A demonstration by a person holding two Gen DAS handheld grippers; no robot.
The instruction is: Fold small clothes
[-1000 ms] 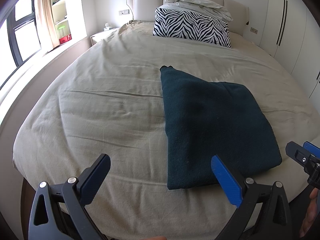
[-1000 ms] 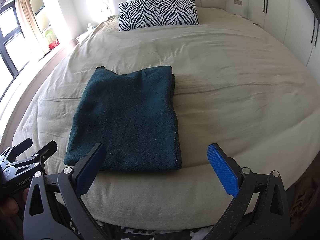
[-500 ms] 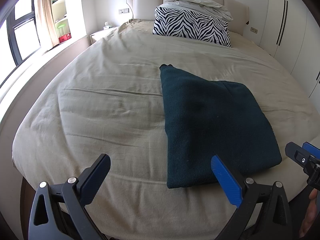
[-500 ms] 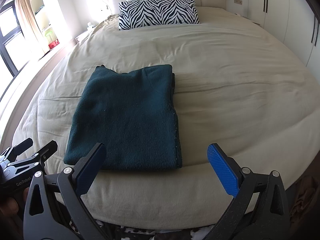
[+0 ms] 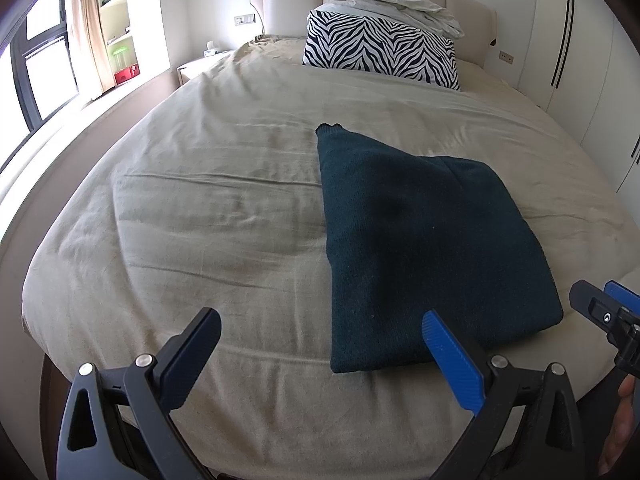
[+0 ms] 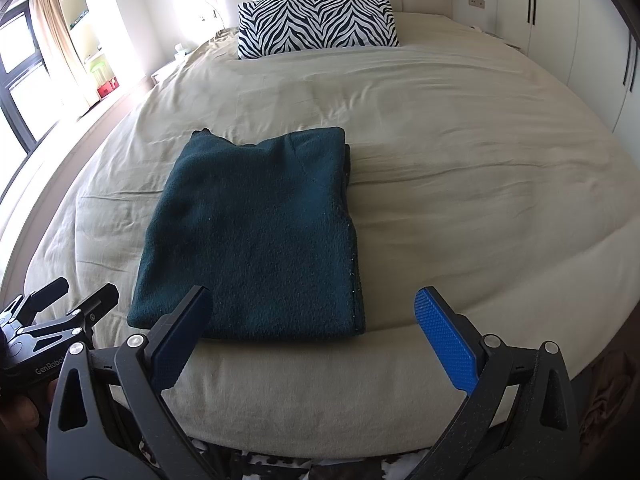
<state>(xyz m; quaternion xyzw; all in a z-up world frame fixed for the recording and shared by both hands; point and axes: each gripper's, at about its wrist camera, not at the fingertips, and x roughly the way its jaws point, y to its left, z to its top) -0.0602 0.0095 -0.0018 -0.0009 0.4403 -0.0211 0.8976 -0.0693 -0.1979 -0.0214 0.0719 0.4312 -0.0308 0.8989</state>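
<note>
A dark teal knit garment point(image 5: 420, 240) lies folded into a neat rectangle on the beige bedspread point(image 5: 200, 200); it also shows in the right wrist view point(image 6: 256, 236). My left gripper point(image 5: 320, 344) is open and empty, held over the bed's near edge, left of the garment's front corner. My right gripper point(image 6: 312, 324) is open and empty, just in front of the garment's near edge. Each gripper shows at the edge of the other's view, the right one point(image 5: 600, 312) and the left one point(image 6: 60, 308).
A zebra-print pillow point(image 5: 380, 52) with a crumpled white duvet point(image 5: 392, 4) on it sits at the headboard. White wardrobes point(image 5: 580, 60) line the right side. A window and shelves point(image 5: 116, 20) stand at the left.
</note>
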